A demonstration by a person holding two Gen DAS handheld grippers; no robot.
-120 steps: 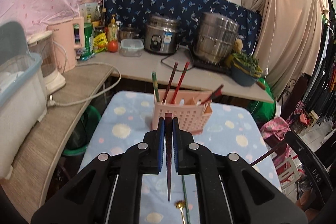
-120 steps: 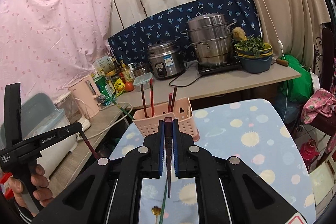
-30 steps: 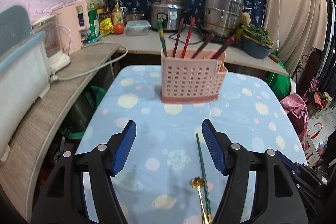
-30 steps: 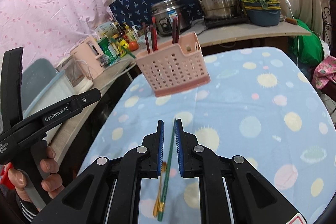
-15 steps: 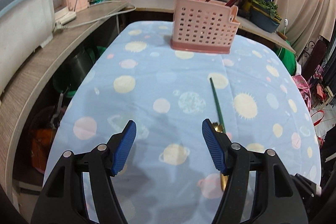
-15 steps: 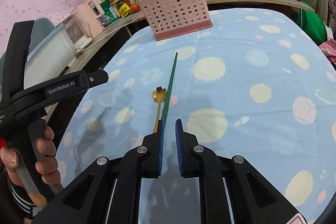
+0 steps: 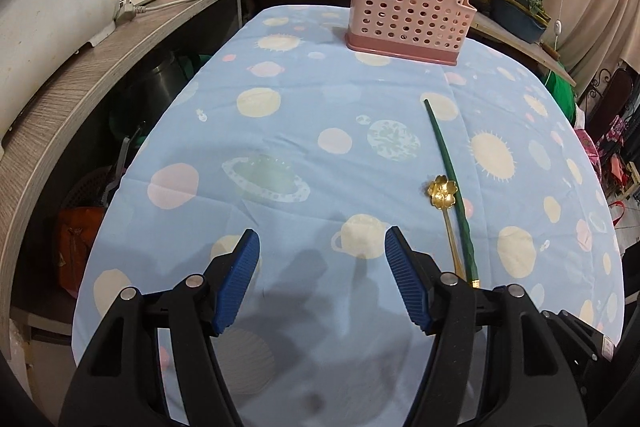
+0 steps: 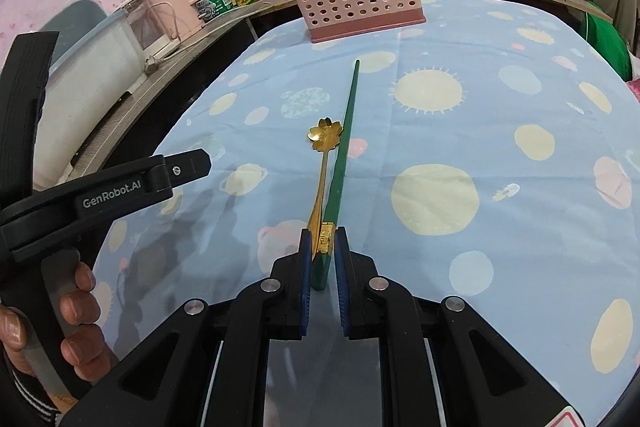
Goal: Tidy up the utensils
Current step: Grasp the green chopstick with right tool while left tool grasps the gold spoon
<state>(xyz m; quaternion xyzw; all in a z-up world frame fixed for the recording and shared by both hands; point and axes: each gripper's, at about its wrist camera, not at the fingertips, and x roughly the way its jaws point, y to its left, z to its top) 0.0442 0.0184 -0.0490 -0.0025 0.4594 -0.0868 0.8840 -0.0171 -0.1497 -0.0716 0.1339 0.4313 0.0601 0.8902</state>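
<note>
Green chopstick (image 8: 341, 163): lies on the tablecloth (image 8: 460, 99), thick end between the narrowly set pads of the right gripper (image 8: 322, 255); whether they pinch it cannot be told. Gold flower spoon (image 8: 323, 155) touches alongside. Likely light, rigid, slick; grip the thick end. Left gripper (image 7: 322, 277): spread, empty.

The cloth (image 7: 280, 131) ahead of my left tongs (image 7: 322, 283) lies bare up to the basket (image 7: 408, 15). To their right the chopstick (image 7: 448, 171) and spoon (image 7: 442, 193) lie touching. A counter (image 7: 100, 59) borders the left.
</note>
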